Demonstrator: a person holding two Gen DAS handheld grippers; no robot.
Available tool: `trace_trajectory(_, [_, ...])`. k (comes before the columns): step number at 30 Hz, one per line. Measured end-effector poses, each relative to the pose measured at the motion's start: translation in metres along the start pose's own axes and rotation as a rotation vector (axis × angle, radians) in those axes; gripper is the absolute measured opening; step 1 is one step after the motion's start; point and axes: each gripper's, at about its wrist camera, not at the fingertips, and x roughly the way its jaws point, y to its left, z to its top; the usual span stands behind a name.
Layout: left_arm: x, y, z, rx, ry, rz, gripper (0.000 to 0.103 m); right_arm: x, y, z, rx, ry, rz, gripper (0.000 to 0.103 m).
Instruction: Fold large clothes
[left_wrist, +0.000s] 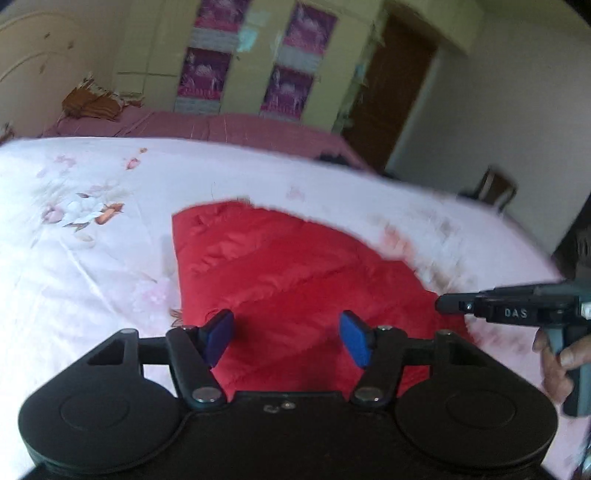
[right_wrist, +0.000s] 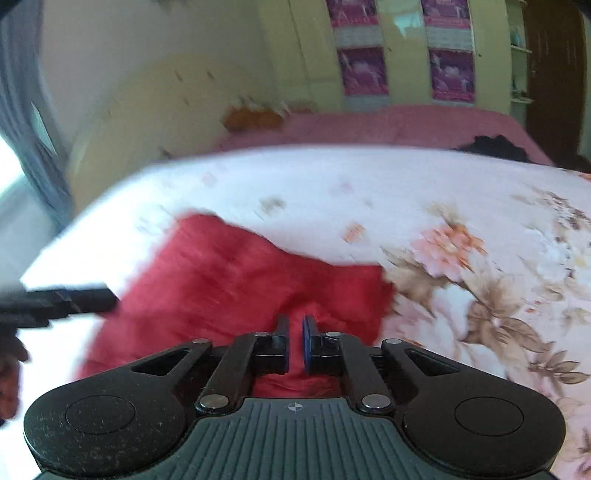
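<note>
the right gripper (right_wrist: 294, 341) is pinching the red jacket (left_wrist: 295, 266) on the bed (left_wrist: 92, 258) mid-fold (left gripper (left_wrist: 287, 338) is gaping, empty), likely needing a second grab.

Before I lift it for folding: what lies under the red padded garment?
The red padded garment lies on a white floral bedsheet. Anything hidden beneath it cannot be seen.

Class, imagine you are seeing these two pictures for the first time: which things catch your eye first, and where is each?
The red garment stands out first, spread on the pale floral bedsheet just ahead of both grippers. Next comes the left gripper, its blue pads wide apart over the red cloth, and the right gripper, its fingers nearly together above it.
</note>
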Motion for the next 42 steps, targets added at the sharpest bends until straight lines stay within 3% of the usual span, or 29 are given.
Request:
trace_trajectory(2, [0.014,-0.001,-0.005,0.006,0.029,-0.001,0.063,0.02,-0.015,-0.011,0.064,0.053,-0.009,0.006])
trace_trajectory(7, [0.02,0.003,-0.011,-0.005,0.038,-0.011,0.063,0.031,-0.028,-0.027,0.159,0.052,0.013,0.006])
trace_trajectory(12, [0.017,0.0,-0.01,0.008,0.05,0.005,0.063,0.026,-0.033,-0.017,0.19,0.06,0.017,0.007])
trace_trajectory(15, [0.009,-0.004,-0.008,0.002,0.051,0.021,0.061,0.006,-0.024,-0.008,0.195,0.021,0.045,0.007])
trace_trajectory(20, [-0.023,-0.019,-0.012,-0.011,0.025,0.017,0.061,-0.037,0.01,-0.004,0.111,-0.035,0.14,0.007])
trace_trajectory(24, [-0.054,-0.038,-0.031,-0.018,-0.001,-0.015,0.061,-0.067,0.033,-0.022,0.015,-0.04,0.186,0.007])
trace_trajectory(26, [-0.061,-0.045,-0.047,-0.027,-0.002,-0.026,0.061,-0.07,0.037,-0.036,-0.02,-0.01,0.179,0.007])
trace_trajectory(29, [-0.057,-0.048,-0.071,-0.032,-0.013,-0.026,0.061,-0.047,0.041,-0.06,-0.102,0.07,0.072,0.007])
trace_trajectory(33, [-0.05,-0.055,-0.08,0.004,-0.004,0.019,0.061,-0.023,0.03,-0.071,-0.043,0.12,0.058,0.007])
trace_trajectory(36, [-0.056,-0.06,-0.076,0.005,0.013,0.047,0.06,-0.04,0.034,-0.067,-0.032,0.095,0.066,0.007])
trace_trajectory(42, [-0.092,-0.074,-0.095,0.001,0.003,0.05,0.06,-0.104,0.048,-0.076,-0.045,-0.011,0.197,0.007])
